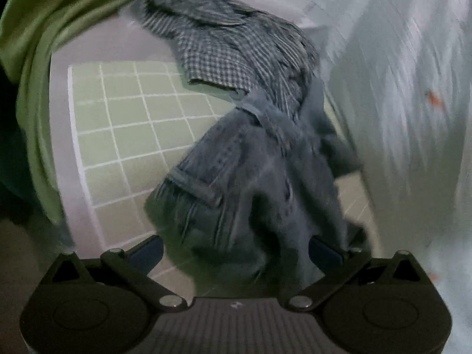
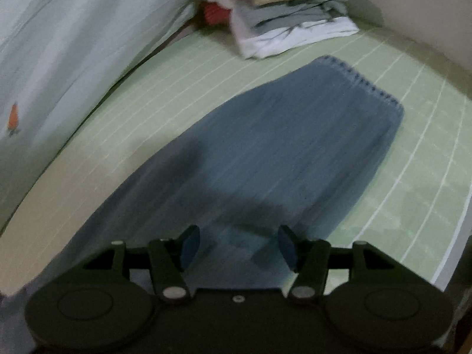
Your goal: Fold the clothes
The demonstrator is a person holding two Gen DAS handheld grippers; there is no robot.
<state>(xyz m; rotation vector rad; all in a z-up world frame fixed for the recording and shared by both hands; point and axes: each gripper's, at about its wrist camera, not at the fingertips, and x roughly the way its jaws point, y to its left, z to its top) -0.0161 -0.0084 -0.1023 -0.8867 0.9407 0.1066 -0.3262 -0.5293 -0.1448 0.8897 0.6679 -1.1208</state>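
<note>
Lying spread on green grid mat (image 2: 413, 159): blue denim garment (image 2: 280, 147), flattened, stitched hem at far end, near end reaching under right gripper (image 2: 239, 247). Right gripper jaws apart, blue pads (image 2: 190, 244) either side of denim, hovering just over it, contact unclear through blur. Beyond far hem on mat: folded stack (image 2: 295, 14), beige on top, grey then white beneath, something red beside it. Pale light-blue sheet (image 2: 73, 44) with small orange motif along mat's left edge. Left wrist view: crumpled denim piece (image 1: 250, 177) heaped on same mat (image 1: 124, 124), checked shirt (image 1: 230, 47) bunched just past it, touching. Left gripper (image 1: 236, 250) jaws wide apart, fingers flanking near end of denim heap, possibly not gripping. Green cloth (image 1: 44, 44) hanging past mat's left border.
</note>
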